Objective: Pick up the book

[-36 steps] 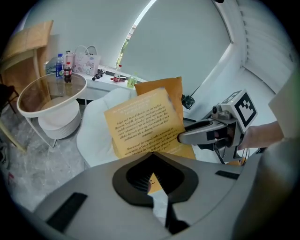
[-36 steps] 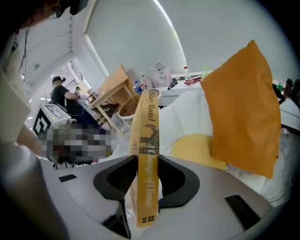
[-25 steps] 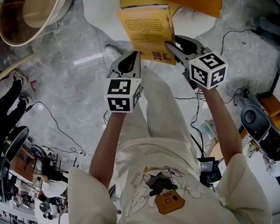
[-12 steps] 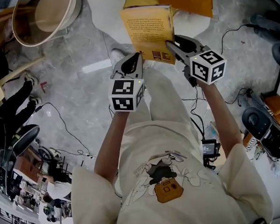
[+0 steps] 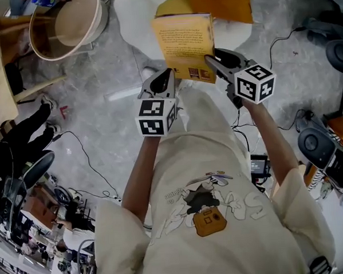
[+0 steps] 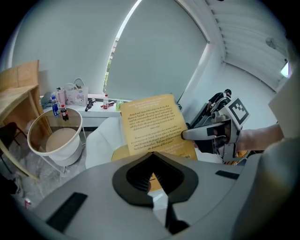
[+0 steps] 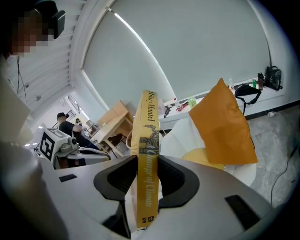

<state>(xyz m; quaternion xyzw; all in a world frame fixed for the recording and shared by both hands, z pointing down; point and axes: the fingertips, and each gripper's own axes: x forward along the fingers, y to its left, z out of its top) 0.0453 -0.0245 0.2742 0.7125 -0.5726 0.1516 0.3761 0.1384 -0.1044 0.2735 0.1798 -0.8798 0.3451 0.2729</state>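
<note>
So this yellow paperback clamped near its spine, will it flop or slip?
Probably stiff: the book stands flat and unbent from the right gripper. Likely light, since an edge grip carries it. It may pivot, being clamped only near a lower corner.

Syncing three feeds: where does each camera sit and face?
Head view: on the person's head, facing steeply down; book, left hand-held gripper, right hand-held gripper, forearms, shirt.
Left gripper view: rides that hand-held gripper, facing the book's cover beyond its jaws.
Right gripper view: rides that hand-held gripper, facing the book's spine between its jaws.
All share the book.
</note>
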